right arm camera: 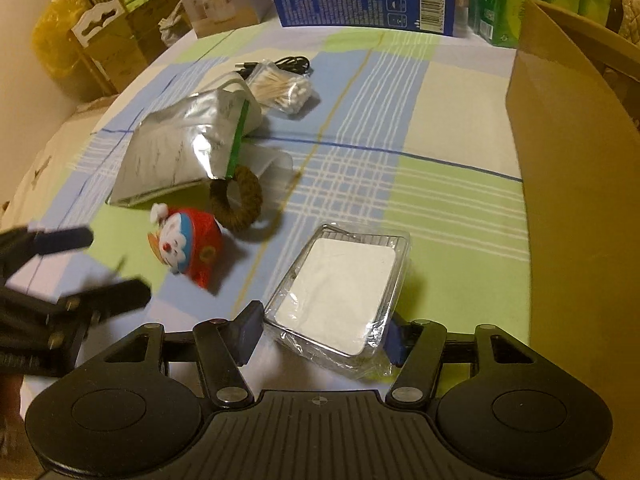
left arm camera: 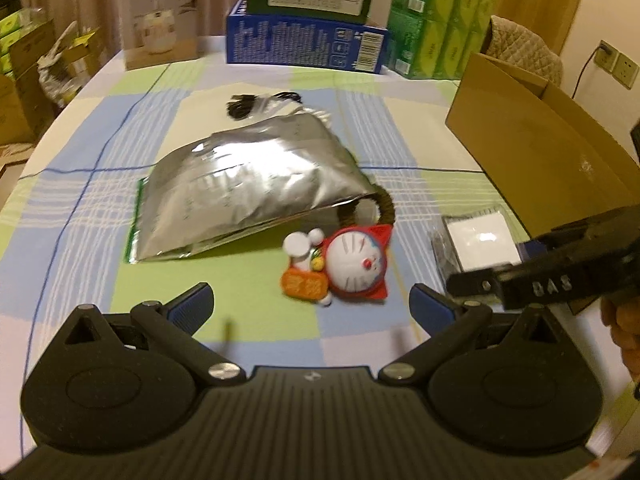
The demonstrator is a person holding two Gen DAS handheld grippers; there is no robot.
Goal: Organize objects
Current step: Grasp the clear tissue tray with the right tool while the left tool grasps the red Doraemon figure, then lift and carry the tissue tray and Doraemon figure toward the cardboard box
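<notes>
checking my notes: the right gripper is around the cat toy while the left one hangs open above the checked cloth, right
Not quite. The right wrist view shows the right gripper around the plastic-wrapped white box, not the cat toy. The left gripper does hang open above the checked cloth.

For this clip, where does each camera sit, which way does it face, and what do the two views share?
Left wrist: on the left gripper, angled down over the table at the cat toy and silver pouch; the right gripper enters at right.
Right wrist: on the right gripper, angled down, its fingers flanking the wrapped white box; the left gripper enters at left.
Shared: toy, pouch, box, cardboard box.
</notes>
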